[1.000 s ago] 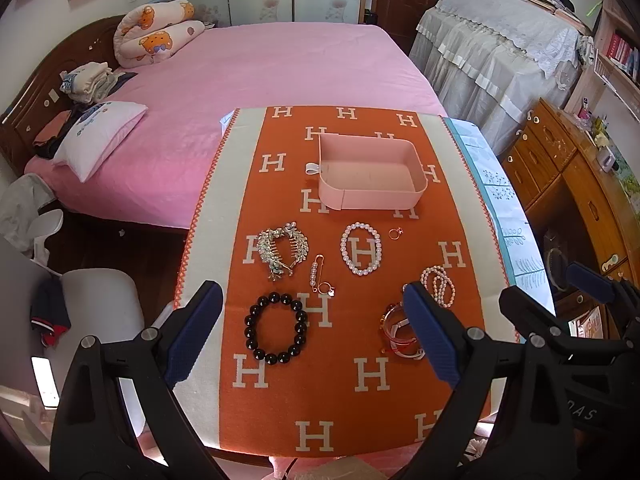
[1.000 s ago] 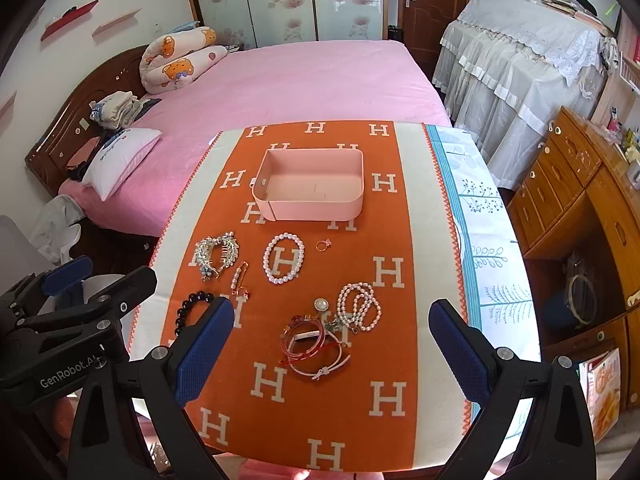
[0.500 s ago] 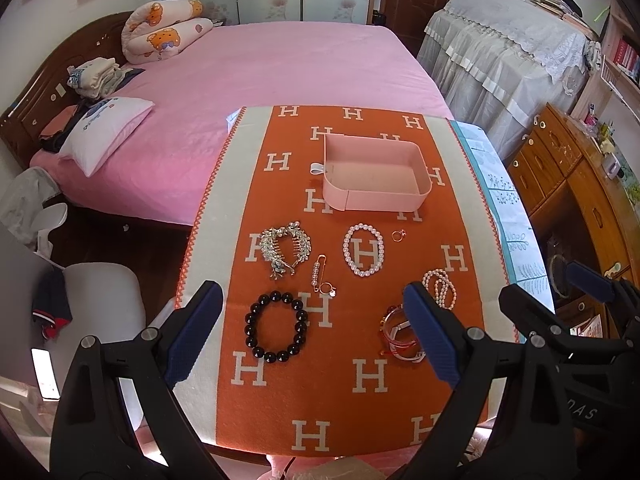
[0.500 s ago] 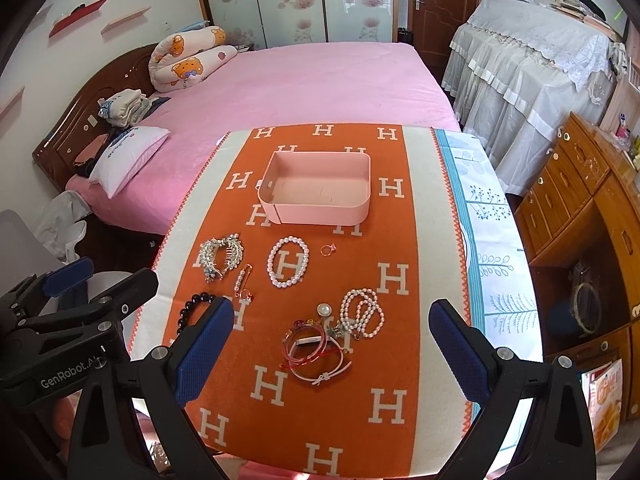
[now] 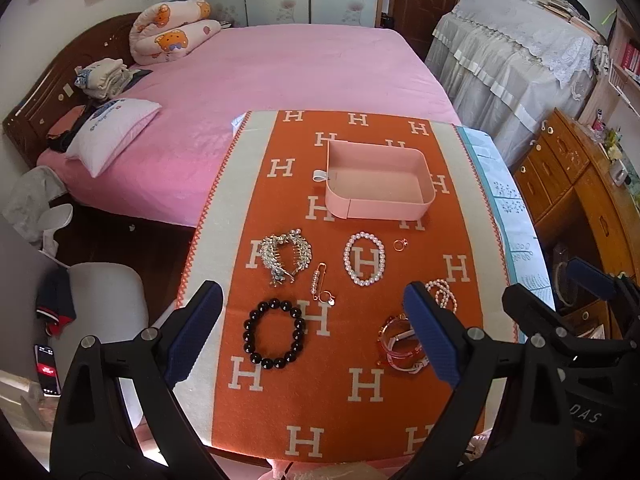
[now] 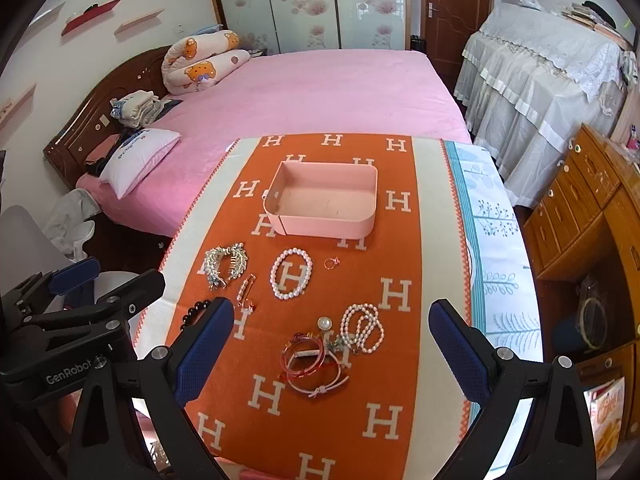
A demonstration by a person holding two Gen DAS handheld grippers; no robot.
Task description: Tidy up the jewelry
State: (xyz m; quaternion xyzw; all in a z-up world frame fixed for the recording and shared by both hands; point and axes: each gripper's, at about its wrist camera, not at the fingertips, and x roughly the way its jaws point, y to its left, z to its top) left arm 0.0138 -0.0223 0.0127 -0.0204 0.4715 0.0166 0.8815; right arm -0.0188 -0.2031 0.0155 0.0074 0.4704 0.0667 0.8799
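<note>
Both tongs, left (image 5: 314, 334) & right (image 6: 331, 346), hanging spread & empty over H-print cloth (image 6: 392, 360) on tabletop w/ jewelry; "GenRobot" reading on left unit.

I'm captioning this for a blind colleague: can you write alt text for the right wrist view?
The open right gripper hovers over an orange H-patterned blanket where jewelry lies loose: red bangles, a white pearl bracelet, a coiled pearl strand and a small gold ring. An empty pink rectangular tray sits beyond, before a pink bed.
</note>
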